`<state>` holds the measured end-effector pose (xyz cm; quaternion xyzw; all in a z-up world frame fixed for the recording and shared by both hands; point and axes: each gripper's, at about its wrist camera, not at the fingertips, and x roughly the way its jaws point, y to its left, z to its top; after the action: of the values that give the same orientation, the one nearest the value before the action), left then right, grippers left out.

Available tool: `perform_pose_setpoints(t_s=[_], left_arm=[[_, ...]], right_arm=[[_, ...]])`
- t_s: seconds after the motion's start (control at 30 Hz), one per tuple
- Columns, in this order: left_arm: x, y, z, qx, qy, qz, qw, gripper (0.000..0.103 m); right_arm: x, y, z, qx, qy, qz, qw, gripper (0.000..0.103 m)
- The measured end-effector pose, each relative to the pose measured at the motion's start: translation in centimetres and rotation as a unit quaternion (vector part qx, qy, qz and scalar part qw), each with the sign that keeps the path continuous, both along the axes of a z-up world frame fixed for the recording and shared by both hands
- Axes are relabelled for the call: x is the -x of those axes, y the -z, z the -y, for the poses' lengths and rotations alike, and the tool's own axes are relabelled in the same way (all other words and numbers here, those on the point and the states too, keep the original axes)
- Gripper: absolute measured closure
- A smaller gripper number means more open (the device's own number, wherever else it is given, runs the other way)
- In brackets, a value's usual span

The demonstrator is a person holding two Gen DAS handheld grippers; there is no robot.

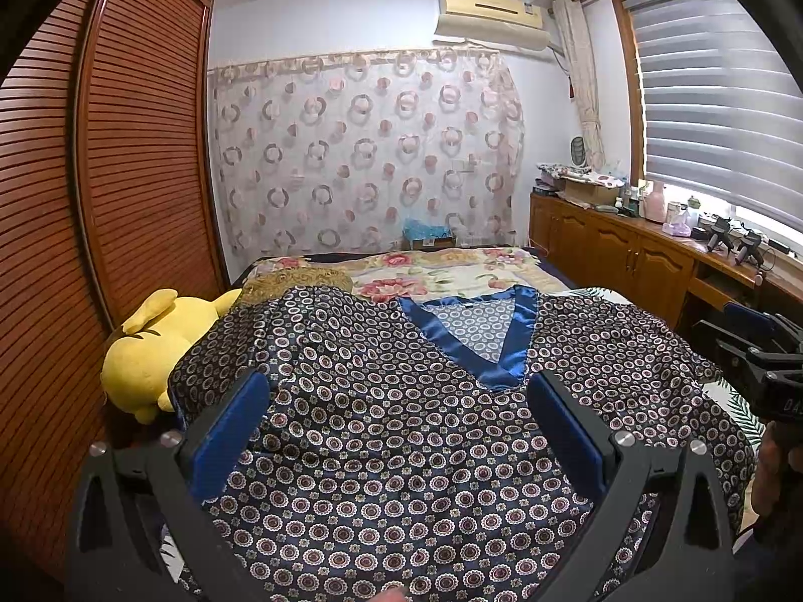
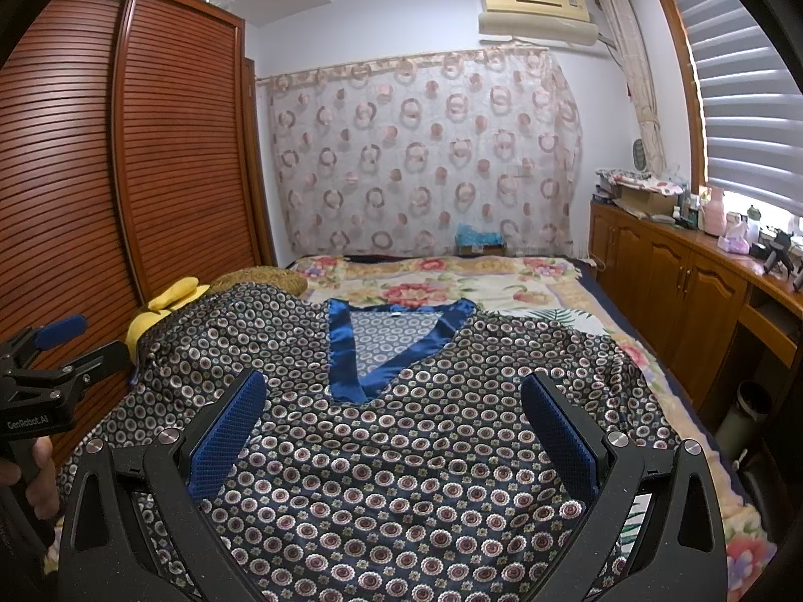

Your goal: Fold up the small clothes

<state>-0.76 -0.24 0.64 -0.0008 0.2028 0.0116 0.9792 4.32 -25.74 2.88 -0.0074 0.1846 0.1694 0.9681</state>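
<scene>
1. The left gripper [image 1: 396, 391] pointed forward along the bed, low over the garment, its two black fingers with blue pads [image 1: 228, 431] spread wide apart and holding nothing.
2. The right gripper [image 2: 391, 394] took the same pose just beside it, level and aimed at the neckline, its textured blue pads [image 2: 562, 431] likewise wide apart and empty.
3. In the right wrist view the left gripper appeared at the left edge, gripped from below by a hand [image 2: 37, 466] wrapped round its black handle; in the left wrist view the right gripper showed at the right edge, with part of a hand [image 1: 768, 471] under it.
4. A dark navy satin top printed with small round medallions [image 1: 401, 451] lay spread front-up on the bed, its hem nearest the cameras and its sleeves out to each side.
5. Its plain blue satin V-neck band [image 1: 507, 351] lay beyond the fingertips, opening away from the cameras.
6. The left sleeve draped partly over a yellow plush toy [image 1: 145, 351] at the bed's left edge, beside the slatted wooden wardrobe [image 1: 125, 150].
7. Beyond the collar lay a floral bedspread [image 2: 451, 281].
8. Farthest stood a sheer curtain with pink rings [image 2: 426, 150], below a cream air conditioner [image 2: 537, 10]; a wooden cabinet [image 2: 672, 281] ran along the right under the window blinds.
</scene>
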Motion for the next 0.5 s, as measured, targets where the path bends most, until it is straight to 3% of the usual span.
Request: perform_pose_setpoints(t_s=[0.5], left_arm=[[0.12,-0.23,-0.23,-0.001,0.0,0.001,1.0,0.0]], right_arm=[[0.05,0.07,0.04,0.0,-0.001,0.0,1.0,0.0]])
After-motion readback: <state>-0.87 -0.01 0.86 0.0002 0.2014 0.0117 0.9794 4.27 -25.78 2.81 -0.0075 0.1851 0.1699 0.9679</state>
